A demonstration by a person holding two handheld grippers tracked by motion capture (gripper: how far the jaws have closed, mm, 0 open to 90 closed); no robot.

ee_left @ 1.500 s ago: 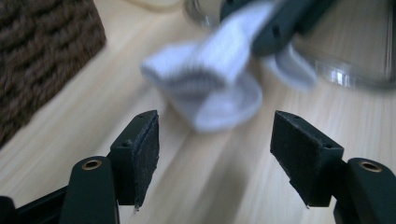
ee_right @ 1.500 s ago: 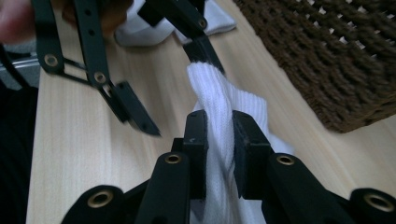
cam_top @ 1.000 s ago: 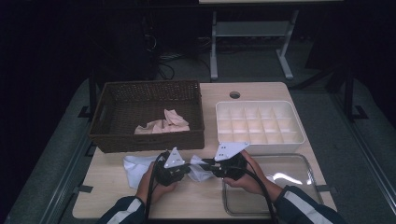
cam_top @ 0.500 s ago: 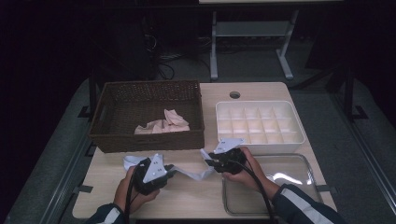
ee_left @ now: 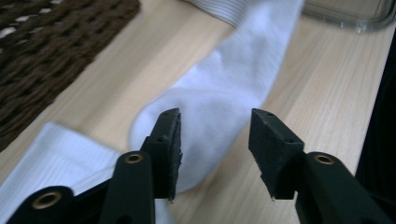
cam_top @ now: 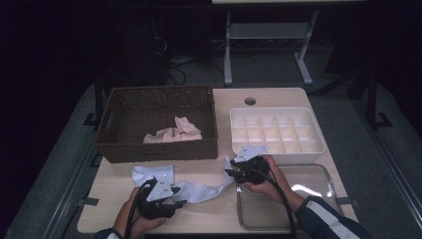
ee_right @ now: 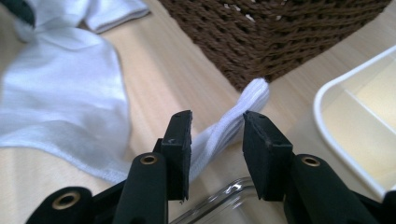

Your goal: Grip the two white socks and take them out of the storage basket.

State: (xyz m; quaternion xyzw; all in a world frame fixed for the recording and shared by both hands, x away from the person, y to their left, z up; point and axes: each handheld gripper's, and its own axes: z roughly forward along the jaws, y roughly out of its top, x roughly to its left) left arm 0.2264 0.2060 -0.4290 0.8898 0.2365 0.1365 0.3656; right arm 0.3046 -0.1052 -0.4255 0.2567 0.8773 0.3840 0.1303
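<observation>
A white sock (cam_top: 201, 190) lies stretched along the front of the wooden table (cam_top: 278, 97), and a second white sock (cam_top: 152, 174) lies folded to its left. My left gripper (cam_top: 180, 201) is at the toe end. Its jaws have just been opening and now stand apart over the toe (ee_left: 224, 88), with the pads (ee_left: 169, 140) clear of it. My right gripper (cam_top: 230, 172) is at the cuff end. Its jaws have also just been opening, and the ribbed cuff (ee_right: 247, 100) lies loose between them. My left gripper (ee_left: 215, 126) and my right gripper (ee_right: 217, 126) both stand open.
A dark wicker basket (cam_top: 154, 149) at the back left holds a pink cloth (cam_top: 174, 132). At the back right stands a white compartment tray (cam_top: 318, 147), with a clear glass tray (cam_top: 323, 174) in front of it. The person's hands come in from the near edge.
The left hand moved left and nearer the front edge, drawing the sock out long. Both grippers were shut on the sock's ends and now stand open, with the sock resting on the table.
</observation>
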